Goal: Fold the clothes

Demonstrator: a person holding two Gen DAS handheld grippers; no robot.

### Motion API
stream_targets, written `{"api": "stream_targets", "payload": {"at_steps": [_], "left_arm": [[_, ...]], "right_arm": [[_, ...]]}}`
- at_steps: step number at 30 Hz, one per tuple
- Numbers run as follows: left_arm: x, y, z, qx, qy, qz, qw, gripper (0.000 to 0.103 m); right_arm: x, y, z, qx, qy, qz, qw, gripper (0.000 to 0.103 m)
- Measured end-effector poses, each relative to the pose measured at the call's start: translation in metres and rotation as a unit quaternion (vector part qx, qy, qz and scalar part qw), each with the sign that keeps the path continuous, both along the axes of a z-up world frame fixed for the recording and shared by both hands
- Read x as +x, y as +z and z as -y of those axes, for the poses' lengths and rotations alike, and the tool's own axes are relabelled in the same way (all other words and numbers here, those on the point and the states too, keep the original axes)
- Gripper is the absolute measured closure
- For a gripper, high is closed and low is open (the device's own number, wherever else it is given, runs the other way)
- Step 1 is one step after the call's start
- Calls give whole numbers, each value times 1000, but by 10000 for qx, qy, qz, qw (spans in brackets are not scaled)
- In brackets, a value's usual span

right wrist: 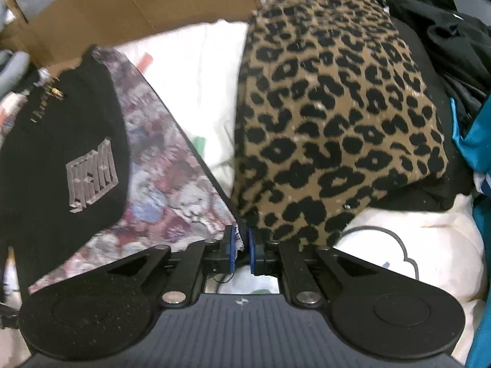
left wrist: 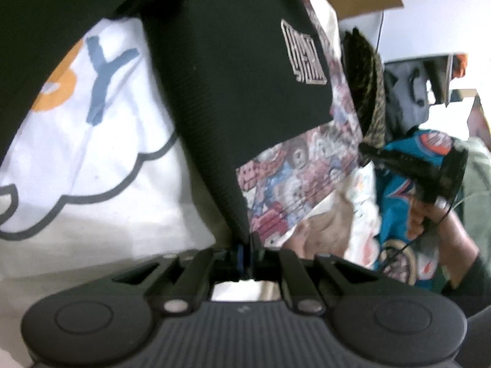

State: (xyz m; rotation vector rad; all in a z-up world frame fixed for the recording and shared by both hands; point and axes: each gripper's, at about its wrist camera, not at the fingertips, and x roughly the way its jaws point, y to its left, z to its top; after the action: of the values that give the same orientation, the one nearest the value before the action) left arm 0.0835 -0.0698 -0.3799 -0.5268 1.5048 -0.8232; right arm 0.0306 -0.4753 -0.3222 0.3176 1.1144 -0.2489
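Clamped, both my jaws: my left gripper (left wrist: 245,257) pinches a dark fold of the black garment (left wrist: 233,86), and my right gripper (right wrist: 242,248) pinches cloth at the seam where the leopard-print piece (right wrist: 331,128) meets the patterned fabric (right wrist: 172,190); which of those two it bites I cannot tell. From the left jaws the black garment rises straight up and away, its long axis running ahead from the pinch, with a pale logo patch (left wrist: 303,52) near its far end. Left of the black garment lies a white printed shirt (left wrist: 92,141); right of it hangs the patterned fabric, then the leopard-print piece. Beyond that, further right, my right hand (left wrist: 429,214) grips its tool beside a teal garment (left wrist: 399,190). Behind the black garment stands a cardboard box (right wrist: 129,3). I judge the cloth hangs stretched between my two pinches, so any fold would run across that span, with the left jaws nearer the black garment
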Motion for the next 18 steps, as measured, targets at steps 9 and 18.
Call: {"api": "stream_targets", "payload": {"at_steps": [9, 18], "left_arm": [[5, 24, -28, 302, -57, 381, 9988, 66], [24, 61, -114, 783, 776, 802, 9907, 66]], "right_arm": [[-7, 34, -15, -26, -67, 274, 9996, 74], [-5, 58, -77, 654, 417, 889, 9930, 68]]}}
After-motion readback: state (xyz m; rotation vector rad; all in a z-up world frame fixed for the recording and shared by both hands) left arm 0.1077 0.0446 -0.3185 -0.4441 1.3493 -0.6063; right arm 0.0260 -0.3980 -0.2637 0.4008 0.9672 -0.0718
